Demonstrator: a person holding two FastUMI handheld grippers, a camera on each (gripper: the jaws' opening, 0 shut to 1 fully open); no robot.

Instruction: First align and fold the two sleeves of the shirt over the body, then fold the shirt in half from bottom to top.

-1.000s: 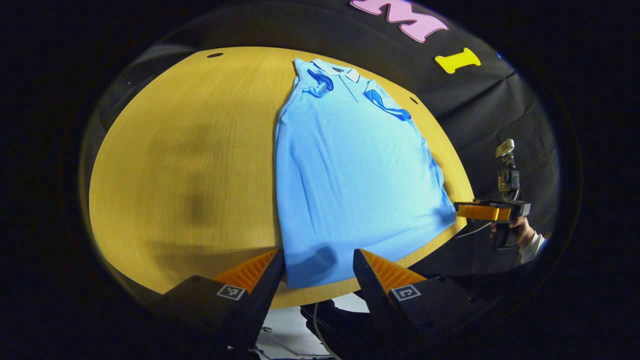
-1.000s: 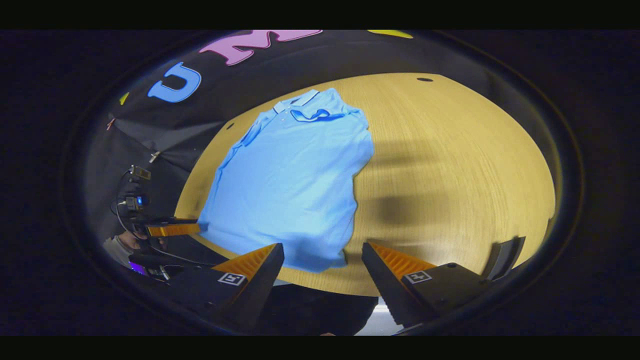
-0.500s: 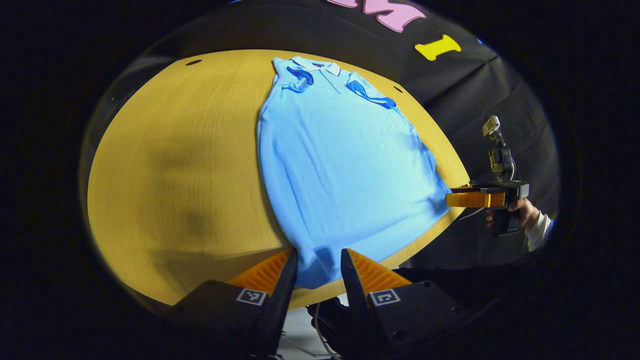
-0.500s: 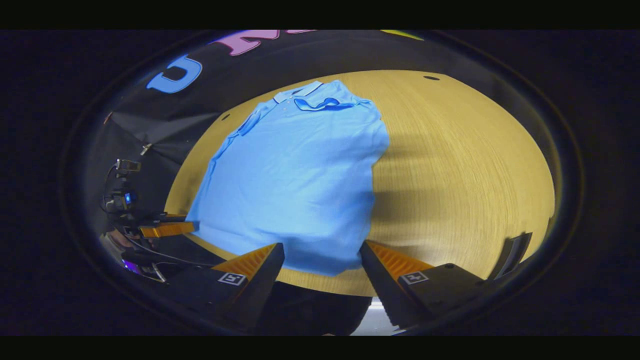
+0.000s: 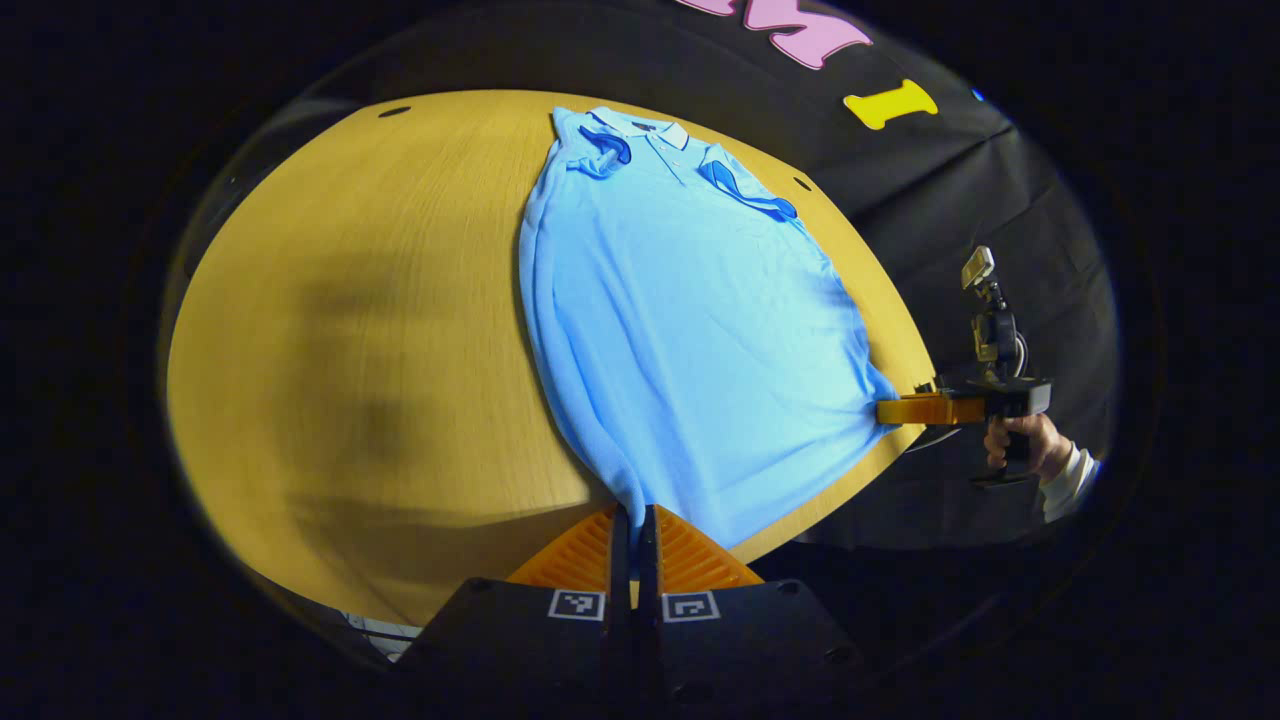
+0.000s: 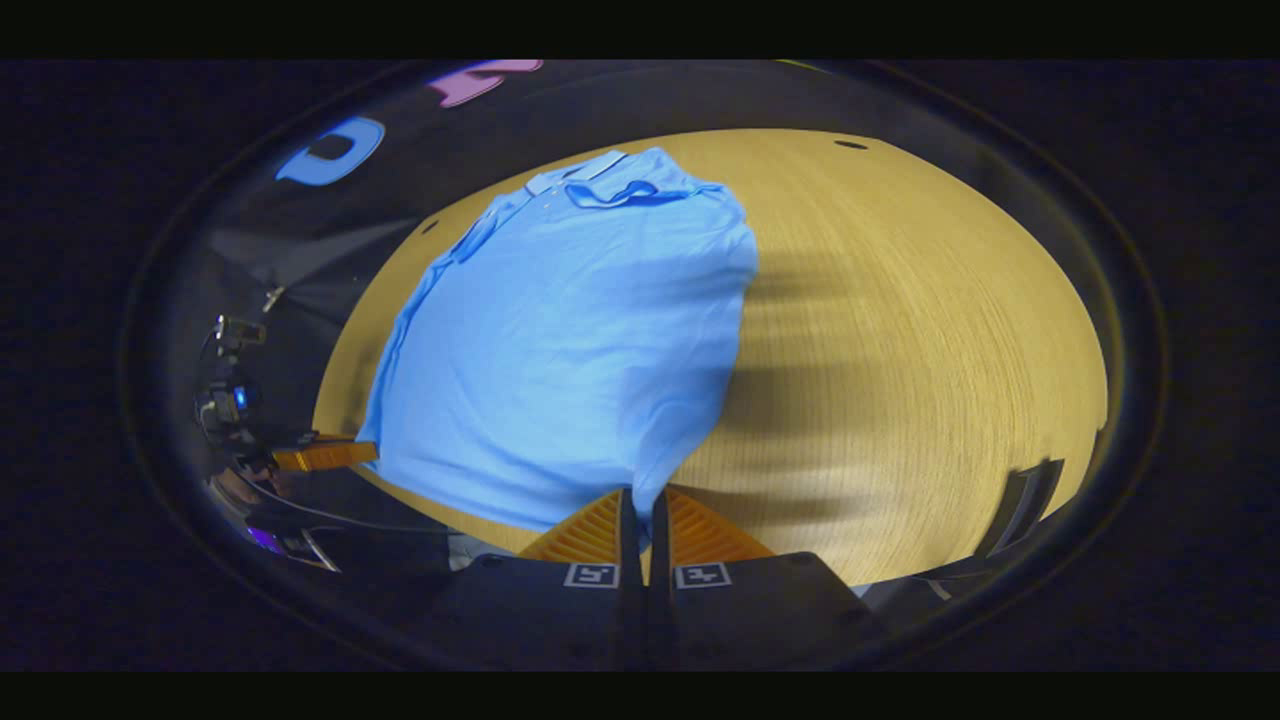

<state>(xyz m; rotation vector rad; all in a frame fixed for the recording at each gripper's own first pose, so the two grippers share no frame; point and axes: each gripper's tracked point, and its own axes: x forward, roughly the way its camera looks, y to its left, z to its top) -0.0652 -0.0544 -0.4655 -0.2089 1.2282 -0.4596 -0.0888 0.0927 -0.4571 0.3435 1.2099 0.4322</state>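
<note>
Lying flat on the round wooden table [image 5: 400, 300], the light blue polo shirt [image 5: 690, 330] has its collar [image 5: 655, 130] toward the far edge and its hem along the near edge. Both short sleeves are folded in over the chest; the sleeve [image 5: 603, 150] on one side and the sleeve [image 5: 745, 190] on the other show their darker insides just below the collar.

The left gripper [image 5: 632, 515] has its jaws pressed together on one bottom corner of the shirt at the near table edge, the fabric drawn up into the narrow slit between the fingers. In the left gripper view, the right gripper [image 5: 900, 410] shows farther off at the table's edge, held by a hand [image 5: 1025, 445] with a white cuff, its tip meeting the other bottom corner.

In the right gripper view, the right gripper [image 6: 645, 515] is likewise clamped on the hem corner of the polo shirt [image 6: 570, 340], and the left gripper [image 6: 330, 455] touches the far corner of the hem.
</note>
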